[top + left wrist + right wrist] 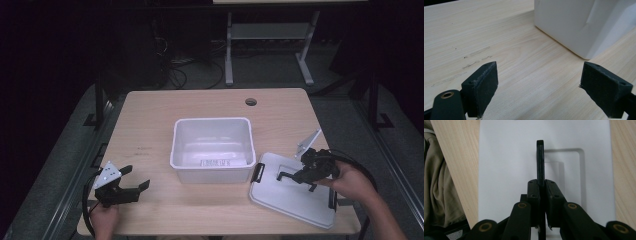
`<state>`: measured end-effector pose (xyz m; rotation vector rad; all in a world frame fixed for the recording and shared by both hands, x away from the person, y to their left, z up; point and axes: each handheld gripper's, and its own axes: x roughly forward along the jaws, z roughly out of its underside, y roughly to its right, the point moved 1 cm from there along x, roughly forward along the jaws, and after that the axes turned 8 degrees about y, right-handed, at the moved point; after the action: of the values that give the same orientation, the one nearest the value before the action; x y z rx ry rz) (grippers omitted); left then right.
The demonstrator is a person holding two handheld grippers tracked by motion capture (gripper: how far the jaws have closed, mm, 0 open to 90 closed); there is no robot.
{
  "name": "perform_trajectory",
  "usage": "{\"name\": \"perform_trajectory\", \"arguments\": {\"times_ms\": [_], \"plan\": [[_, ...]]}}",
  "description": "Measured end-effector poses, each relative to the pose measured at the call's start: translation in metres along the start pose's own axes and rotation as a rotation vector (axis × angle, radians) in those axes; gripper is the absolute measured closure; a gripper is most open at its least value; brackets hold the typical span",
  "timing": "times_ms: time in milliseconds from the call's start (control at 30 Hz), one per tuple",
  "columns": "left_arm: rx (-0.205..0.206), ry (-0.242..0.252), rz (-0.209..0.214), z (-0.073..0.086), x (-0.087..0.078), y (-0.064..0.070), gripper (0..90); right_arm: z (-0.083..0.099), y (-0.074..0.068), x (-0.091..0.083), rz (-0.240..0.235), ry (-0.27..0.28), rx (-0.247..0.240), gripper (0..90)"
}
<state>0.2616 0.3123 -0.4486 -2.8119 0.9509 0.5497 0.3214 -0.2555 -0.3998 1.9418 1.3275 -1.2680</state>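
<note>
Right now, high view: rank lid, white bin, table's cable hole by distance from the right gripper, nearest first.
1. Lid: under the right gripper, whose jaws are shut on its black handle; table's right front.
2. White bin: just left of the lid, mid-table.
3. Cable hole: far edge of the table, behind the bin.

left tool: black, grey plate | right tool: black, brass-looking screws, cable

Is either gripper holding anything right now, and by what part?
Right gripper clamps the lid's black handle; left gripper holds nothing.
</note>
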Motion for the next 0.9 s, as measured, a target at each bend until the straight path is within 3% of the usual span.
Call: {"name": "perform_trajectory", "arguments": {"times_ms": [900], "plan": [[0.0, -0.001, 0.0, 0.0002, 0.0001, 0.0001, 13.6, 0.0008, 0.0014, -0.0016, 0.001, 0.002, -0.005, 84.4]]}}
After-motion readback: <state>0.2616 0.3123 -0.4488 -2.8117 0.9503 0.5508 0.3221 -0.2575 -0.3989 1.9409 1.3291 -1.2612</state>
